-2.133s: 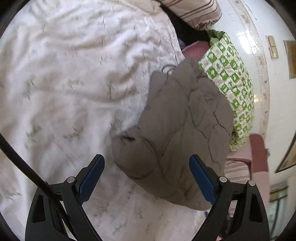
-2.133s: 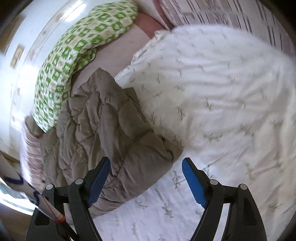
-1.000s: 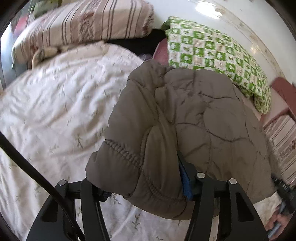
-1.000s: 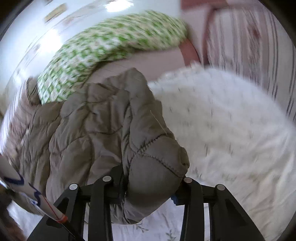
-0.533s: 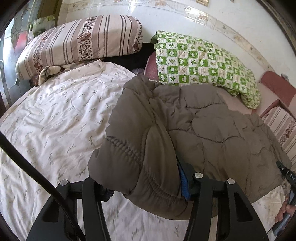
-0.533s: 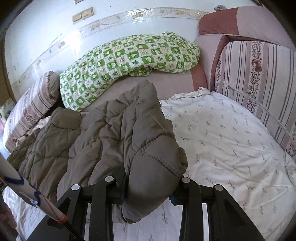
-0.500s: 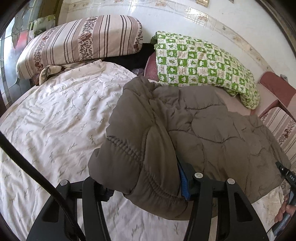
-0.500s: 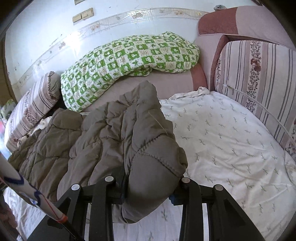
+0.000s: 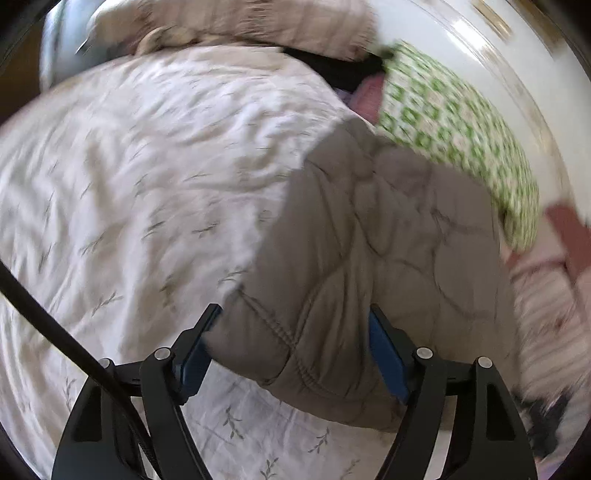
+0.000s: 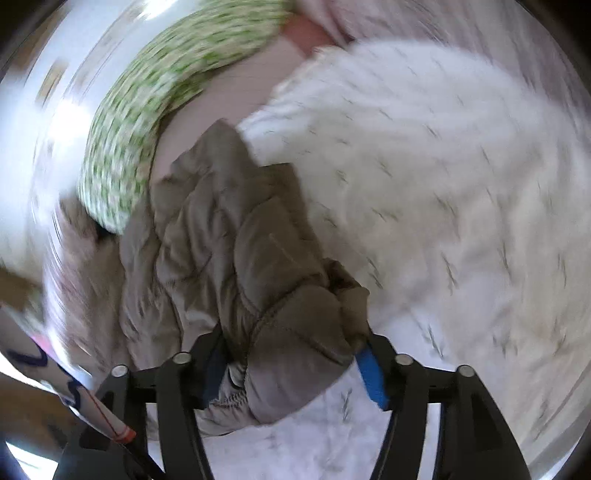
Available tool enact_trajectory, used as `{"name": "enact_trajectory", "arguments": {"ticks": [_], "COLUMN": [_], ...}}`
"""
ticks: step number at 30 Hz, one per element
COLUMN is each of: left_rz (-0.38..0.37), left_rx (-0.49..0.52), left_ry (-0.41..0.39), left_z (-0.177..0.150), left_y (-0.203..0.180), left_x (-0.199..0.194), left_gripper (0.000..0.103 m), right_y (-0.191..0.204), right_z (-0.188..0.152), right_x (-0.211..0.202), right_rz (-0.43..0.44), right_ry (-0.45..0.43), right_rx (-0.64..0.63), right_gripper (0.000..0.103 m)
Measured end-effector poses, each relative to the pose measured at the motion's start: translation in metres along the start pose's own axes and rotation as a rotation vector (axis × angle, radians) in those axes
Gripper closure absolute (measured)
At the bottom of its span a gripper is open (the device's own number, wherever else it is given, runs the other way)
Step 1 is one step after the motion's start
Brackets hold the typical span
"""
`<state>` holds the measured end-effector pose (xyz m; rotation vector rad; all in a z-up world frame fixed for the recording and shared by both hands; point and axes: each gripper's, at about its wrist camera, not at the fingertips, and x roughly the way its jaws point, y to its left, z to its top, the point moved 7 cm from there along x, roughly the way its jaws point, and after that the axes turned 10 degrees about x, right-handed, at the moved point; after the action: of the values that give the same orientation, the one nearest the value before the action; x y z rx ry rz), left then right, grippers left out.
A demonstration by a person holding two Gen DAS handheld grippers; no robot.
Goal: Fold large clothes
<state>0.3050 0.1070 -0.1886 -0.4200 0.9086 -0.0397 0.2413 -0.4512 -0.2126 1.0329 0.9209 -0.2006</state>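
A grey-brown quilted jacket [image 9: 388, 229] lies bunched on the bed, its far end against a green checked quilt [image 9: 461, 129]. My left gripper [image 9: 293, 314] straddles the jacket's near hem corner. Its jaws are opening and both blue pads [image 9: 384, 354] show bare faces beside the fabric. In the right wrist view the jacket [image 10: 221, 229] runs away from me. My right gripper [image 10: 293, 338] straddles a puffy cuffed fold, its jaws also opening. The right pad [image 10: 371, 376] stands clear of the cloth, while the left pad is half hidden behind it. Both views are blurred.
A white leaf-print bedspread [image 9: 147, 166] covers the bed [image 10: 443, 184]. A striped pillow [image 9: 258, 26] lies at the head, a striped cushion [image 9: 546, 306] at the right edge. The green quilt [image 10: 166, 74] leans on the pale wall. A black cable [image 9: 55, 332] crosses the lower left.
Both grippers, clamped on the jacket half a second ago, now have their jaws spread with the fabric loose between them. Both views have swung and rolled, and the jacket lies lower on the bed.
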Motion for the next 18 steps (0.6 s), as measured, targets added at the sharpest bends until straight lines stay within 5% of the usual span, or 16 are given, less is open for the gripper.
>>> {"name": "enact_trajectory", "arguments": {"ticks": [3, 6, 9, 11, 14, 18], "left_rz": [0.127, 0.209, 0.171, 0.109, 0.01, -0.034], "left_rx": [-0.006, 0.022, 0.15, 0.271, 0.439, 0.586], "left_ry": [-0.099, -0.214, -0.283, -0.284, -0.274, -0.244], "left_z": [0.011, 0.024, 0.032, 0.031, 0.022, 0.012], "left_y": [0.014, 0.012, -0.026, -0.066, -0.129, -0.188], "left_x": [-0.019, -0.04, -0.049, -0.044, -0.032, -0.007], "left_gripper": [0.027, 0.027, 0.027, 0.027, 0.027, 0.027], "right_y": [-0.009, -0.002, 0.034, 0.077, 0.129, 0.166], "right_z": [0.002, 0.007, 0.008, -0.012, -0.046, -0.072], "right_x": [-0.018, -0.047, -0.064, -0.058, -0.03, 0.017], "right_rz": [-0.04, -0.116, -0.08, -0.031, 0.072, 0.069], "right_ry": [-0.067, -0.227, -0.346, -0.359, -0.3, -0.239], "right_rx": [0.007, -0.051, -0.21, -0.395, -0.571, -0.687], "right_gripper": [0.034, 0.033, 0.033, 0.05, 0.065, 0.072]}}
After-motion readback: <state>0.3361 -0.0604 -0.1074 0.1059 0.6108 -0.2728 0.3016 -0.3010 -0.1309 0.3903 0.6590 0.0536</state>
